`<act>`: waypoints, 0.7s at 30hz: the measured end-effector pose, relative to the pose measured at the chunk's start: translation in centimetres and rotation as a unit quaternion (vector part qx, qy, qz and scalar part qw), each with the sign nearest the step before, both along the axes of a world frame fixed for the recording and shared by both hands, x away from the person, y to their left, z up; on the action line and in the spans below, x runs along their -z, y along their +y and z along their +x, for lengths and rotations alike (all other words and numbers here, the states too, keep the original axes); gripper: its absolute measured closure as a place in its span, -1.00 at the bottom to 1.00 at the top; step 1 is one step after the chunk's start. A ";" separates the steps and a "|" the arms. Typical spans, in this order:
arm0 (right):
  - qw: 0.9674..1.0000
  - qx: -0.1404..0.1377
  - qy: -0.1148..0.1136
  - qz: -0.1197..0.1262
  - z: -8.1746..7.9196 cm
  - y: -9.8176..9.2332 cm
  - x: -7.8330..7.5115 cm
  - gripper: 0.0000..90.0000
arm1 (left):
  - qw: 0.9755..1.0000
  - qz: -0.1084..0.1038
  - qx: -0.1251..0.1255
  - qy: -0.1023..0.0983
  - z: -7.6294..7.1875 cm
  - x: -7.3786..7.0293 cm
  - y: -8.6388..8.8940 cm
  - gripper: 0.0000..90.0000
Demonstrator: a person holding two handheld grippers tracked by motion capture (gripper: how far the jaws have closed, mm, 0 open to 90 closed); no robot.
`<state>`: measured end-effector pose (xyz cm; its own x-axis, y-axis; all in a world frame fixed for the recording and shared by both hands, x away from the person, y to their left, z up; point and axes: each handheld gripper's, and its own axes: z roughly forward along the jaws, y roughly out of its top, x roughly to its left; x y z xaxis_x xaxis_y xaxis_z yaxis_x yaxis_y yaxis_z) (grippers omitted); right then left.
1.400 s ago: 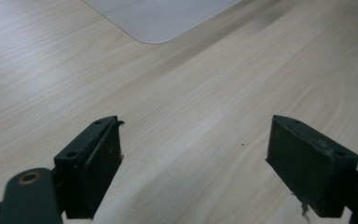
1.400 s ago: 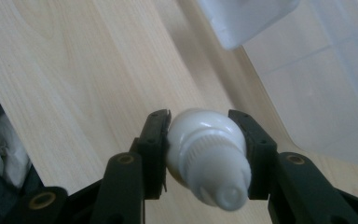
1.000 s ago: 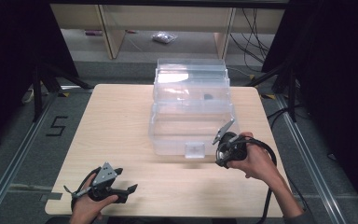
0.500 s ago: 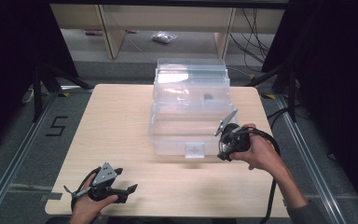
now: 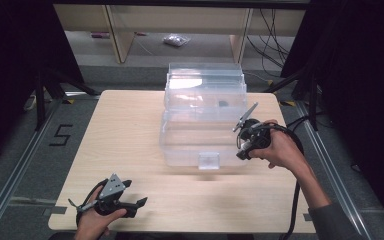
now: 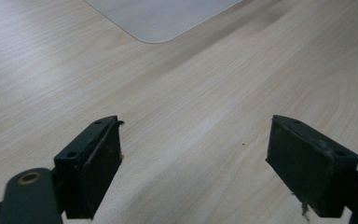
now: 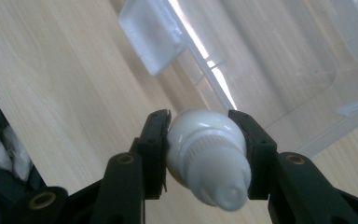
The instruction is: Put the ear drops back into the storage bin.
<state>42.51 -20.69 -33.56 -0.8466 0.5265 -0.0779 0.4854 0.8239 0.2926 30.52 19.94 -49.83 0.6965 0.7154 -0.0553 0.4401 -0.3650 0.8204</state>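
A: Right gripper point(image 7: 200, 156), what's it got?

B: Clamped on a small white bottle point(image 7: 208, 158), nozzle end toward the camera, long axis along the jaws.

A: Where's the clear bin point(image 5: 203, 120)?

B: Just left of that gripper in the high view, latch point(image 7: 151, 37) ahead and below. Probably the bottle goes in; can't tell if the lid's open.

A: Left gripper point(image 6: 193, 170)?

B: Wide open, empty, low over the table point(image 6: 177, 93), well apart from the bin. The right is nearer.
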 end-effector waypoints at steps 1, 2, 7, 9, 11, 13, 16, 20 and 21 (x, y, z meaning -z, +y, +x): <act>1.000 0.006 0.001 0.000 0.1 0.0 0.0 0.34 | 1.000 0.000 0.000 0.000 0.0 0.0 0.0 -0.62; 1.000 0.004 0.001 0.000 0.5 0.0 -0.1 0.34 | 1.000 0.000 0.000 0.000 0.0 0.0 0.0 -0.62; 1.000 0.017 0.004 -0.004 1.7 0.0 -0.4 0.34 | 1.000 0.000 0.000 0.000 0.0 0.0 0.0 -0.62; 1.000 0.026 0.006 -0.004 2.2 0.1 -0.5 0.34 | 1.000 0.000 0.000 -0.001 0.0 0.0 0.0 -0.62; 0.999 0.030 0.008 -0.008 2.8 0.1 -0.5 0.34 | 1.000 0.000 0.000 0.000 0.0 0.0 0.0 -0.62; 0.999 0.031 0.011 -0.011 3.4 0.1 -0.2 0.34 | 1.000 0.000 0.000 0.000 0.0 0.0 0.0 -0.62; 0.999 0.033 0.014 -0.016 4.3 0.0 0.2 0.34 | 1.000 0.000 0.000 -0.001 0.0 0.0 0.0 -0.62; 0.998 0.052 0.024 -0.017 5.2 -0.1 0.8 0.34 | 1.000 0.000 0.000 0.000 0.0 0.0 0.0 -0.62; 0.998 0.053 0.025 -0.020 5.5 -0.2 0.9 0.34 | 1.000 0.000 0.001 0.000 0.0 0.0 0.0 -0.62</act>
<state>48.01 -20.85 -34.45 -0.7898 0.6106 -0.0588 0.5838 0.7775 0.2338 30.52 19.96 -49.82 0.6972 0.7147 -0.0558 0.4402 -0.3654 0.8202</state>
